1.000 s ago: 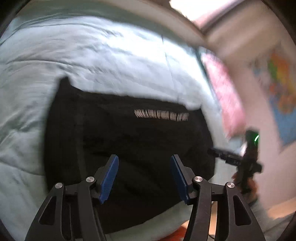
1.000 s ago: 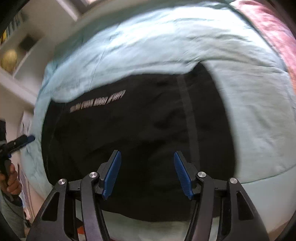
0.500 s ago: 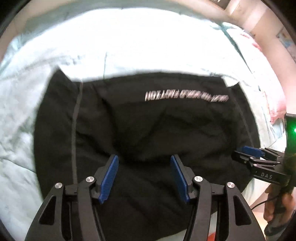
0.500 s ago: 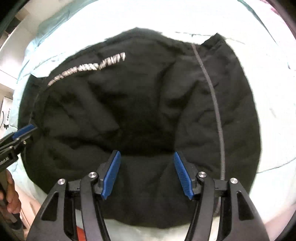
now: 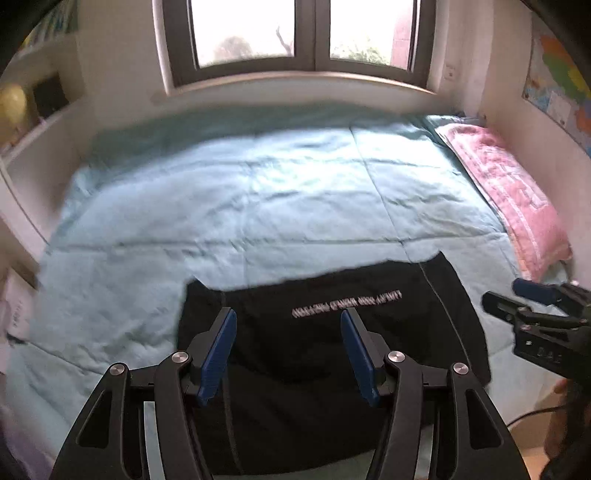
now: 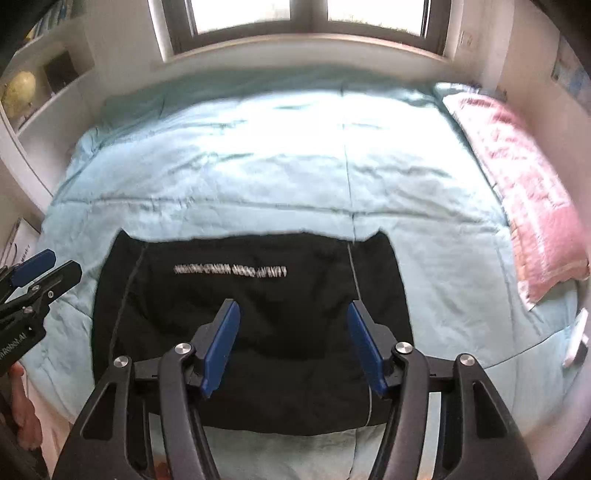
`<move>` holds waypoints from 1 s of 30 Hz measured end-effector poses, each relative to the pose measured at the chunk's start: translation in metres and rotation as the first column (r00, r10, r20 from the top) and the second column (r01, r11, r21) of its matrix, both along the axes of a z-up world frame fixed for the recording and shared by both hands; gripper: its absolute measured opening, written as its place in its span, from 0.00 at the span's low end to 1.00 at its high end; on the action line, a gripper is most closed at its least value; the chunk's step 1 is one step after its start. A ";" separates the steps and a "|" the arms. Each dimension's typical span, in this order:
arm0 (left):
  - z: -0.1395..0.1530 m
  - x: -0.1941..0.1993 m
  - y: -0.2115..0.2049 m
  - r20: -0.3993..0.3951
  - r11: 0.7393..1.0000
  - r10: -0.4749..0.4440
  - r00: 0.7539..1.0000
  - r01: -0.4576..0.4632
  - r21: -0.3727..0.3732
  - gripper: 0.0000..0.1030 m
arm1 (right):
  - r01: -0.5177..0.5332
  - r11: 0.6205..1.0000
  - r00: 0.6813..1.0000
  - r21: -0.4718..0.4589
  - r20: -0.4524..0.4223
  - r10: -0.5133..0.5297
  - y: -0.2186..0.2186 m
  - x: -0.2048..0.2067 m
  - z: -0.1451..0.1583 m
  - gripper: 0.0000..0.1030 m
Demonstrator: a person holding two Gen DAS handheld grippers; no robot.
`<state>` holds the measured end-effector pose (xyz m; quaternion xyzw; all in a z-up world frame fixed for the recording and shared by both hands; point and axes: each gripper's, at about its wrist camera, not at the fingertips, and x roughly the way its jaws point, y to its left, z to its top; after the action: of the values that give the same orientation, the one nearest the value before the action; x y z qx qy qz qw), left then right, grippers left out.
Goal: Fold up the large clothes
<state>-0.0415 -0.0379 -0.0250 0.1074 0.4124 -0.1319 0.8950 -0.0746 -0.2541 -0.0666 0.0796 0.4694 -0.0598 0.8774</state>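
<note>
A black garment point(image 5: 332, 332) with a line of white lettering lies folded into a rectangle near the front edge of a bed with a light blue quilt point(image 5: 240, 192). It also shows in the right wrist view point(image 6: 258, 295). My left gripper point(image 5: 288, 350) is open and empty above the garment's near part. My right gripper point(image 6: 293, 343) is open and empty above the garment as well. The right gripper shows at the right edge of the left wrist view point(image 5: 535, 306), and the left gripper shows at the left edge of the right wrist view point(image 6: 37, 273).
A pink pillow point(image 5: 509, 199) lies along the bed's right side by the wall. A window point(image 5: 295, 33) stands behind the bed. White shelves point(image 6: 40, 96) with a yellow globe stand at the left. A map point(image 5: 557, 85) hangs on the right wall.
Both grippers have pulled back and tilted up from close over the garment. The whole bed, window and walls have come into view. Both stayed open.
</note>
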 end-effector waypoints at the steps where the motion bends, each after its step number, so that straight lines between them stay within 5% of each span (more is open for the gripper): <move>1: 0.008 -0.002 -0.003 0.025 0.999 0.007 1.000 -0.008 0.034 0.58 | 0.003 1.000 1.000 -0.002 0.009 -0.003 0.004 -0.001 0.007 0.62; 4: 0.026 -0.010 -0.010 0.063 0.997 0.006 0.998 -0.010 0.071 0.58 | 0.015 1.000 0.999 -0.005 0.029 -0.014 0.012 -0.004 0.028 0.62; 11: 0.042 -0.017 -0.002 0.069 1.000 0.029 0.997 -0.029 0.001 0.58 | -0.005 1.000 0.998 -0.015 0.061 0.006 0.028 -0.011 0.054 0.62; 30: 0.026 -0.009 -0.001 0.021 0.999 0.034 0.999 -0.034 0.006 0.58 | -0.004 1.000 1.000 -0.028 0.030 0.005 0.032 -0.006 0.041 0.63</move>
<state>-0.0510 -0.0384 0.0009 0.1046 0.4052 -0.1143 0.9010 -0.0810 -0.2226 -0.0261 0.0673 0.4555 -0.0631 0.8854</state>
